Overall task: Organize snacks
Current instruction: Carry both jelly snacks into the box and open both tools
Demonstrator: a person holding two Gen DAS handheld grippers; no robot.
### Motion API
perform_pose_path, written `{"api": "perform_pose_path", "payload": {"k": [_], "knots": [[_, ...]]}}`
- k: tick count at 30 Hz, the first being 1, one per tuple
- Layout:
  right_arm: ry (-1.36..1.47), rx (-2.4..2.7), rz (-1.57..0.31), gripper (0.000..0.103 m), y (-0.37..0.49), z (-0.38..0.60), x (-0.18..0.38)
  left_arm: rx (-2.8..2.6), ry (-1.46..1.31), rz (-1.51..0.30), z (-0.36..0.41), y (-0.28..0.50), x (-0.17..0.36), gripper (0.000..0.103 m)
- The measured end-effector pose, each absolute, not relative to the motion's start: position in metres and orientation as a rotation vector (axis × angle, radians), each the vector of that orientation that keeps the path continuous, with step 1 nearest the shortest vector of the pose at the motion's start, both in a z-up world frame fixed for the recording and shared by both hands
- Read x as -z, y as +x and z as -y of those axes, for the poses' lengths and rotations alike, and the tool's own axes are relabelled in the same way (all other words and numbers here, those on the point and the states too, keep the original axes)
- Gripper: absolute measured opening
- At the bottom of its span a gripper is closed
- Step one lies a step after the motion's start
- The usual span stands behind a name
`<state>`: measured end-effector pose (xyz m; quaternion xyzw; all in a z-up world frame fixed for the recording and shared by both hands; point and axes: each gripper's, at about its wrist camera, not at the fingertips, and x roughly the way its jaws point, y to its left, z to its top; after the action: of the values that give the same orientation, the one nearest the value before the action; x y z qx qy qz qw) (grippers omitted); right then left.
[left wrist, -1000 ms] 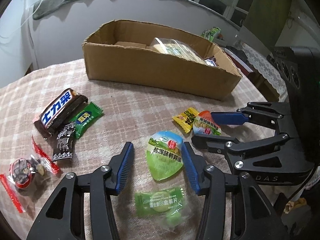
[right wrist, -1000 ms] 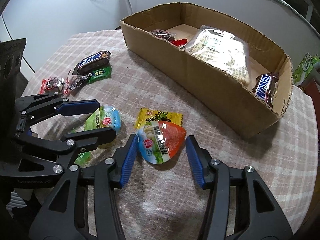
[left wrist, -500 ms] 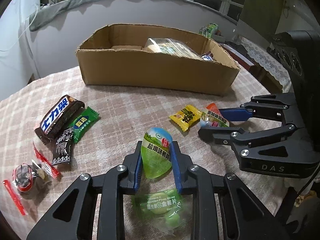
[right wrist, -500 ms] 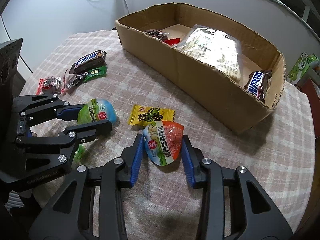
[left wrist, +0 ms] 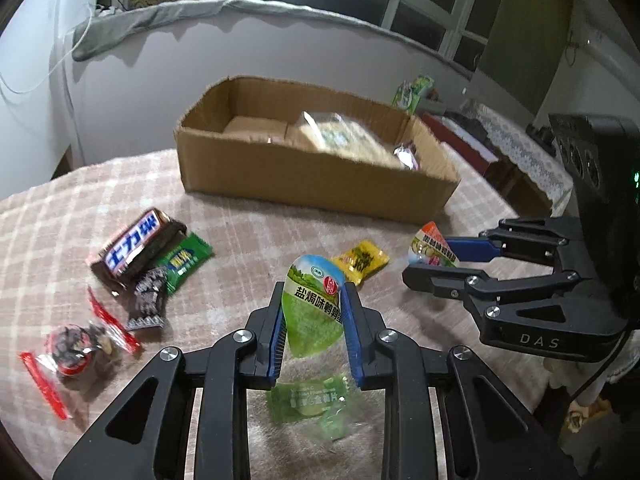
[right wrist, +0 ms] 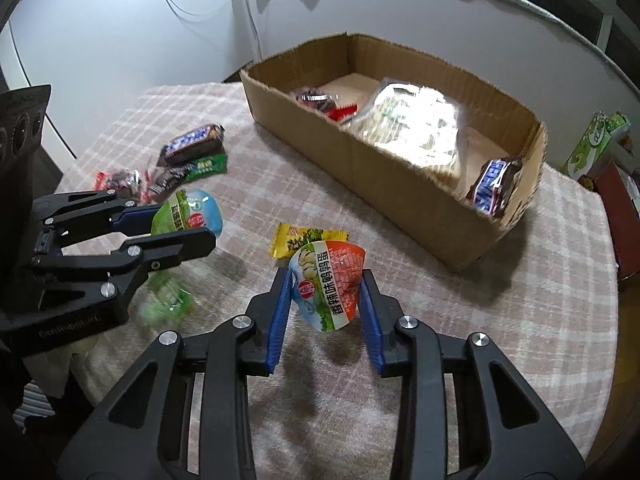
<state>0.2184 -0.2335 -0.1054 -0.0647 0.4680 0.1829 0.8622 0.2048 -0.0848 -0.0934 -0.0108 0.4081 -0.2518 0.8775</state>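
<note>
Indoor artificial light from above, moderate brightness; windows (left wrist: 424,12) dark. Strong fisheye: black vignette at all corners, walls and tabletop (right wrist: 500,320) edge bowed. Motion blur in both views, worst on the cardboard box (left wrist: 304,176) contents and loose wrappers near the tabletop's left edge. Glare blows out the clear bag (right wrist: 416,128) in the box. Soft shadows under both tongs and along the box's near wall. Foreground tongs sharp.

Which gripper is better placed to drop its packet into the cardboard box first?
Probably the right gripper: its orange-and-green packet is clamped and lifted, nearer the brown cardboard box. The left gripper holds its green packet farther off.
</note>
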Motion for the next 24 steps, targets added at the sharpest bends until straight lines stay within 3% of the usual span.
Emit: {"api": "perform_pose_path", "payload": {"k": [24], "knots": [[-0.088,-0.259,-0.815,0.035,0.273,0.296,0.016,0.495,-0.065,-0.727,0.079,0.28,0.024,0.024]]}}
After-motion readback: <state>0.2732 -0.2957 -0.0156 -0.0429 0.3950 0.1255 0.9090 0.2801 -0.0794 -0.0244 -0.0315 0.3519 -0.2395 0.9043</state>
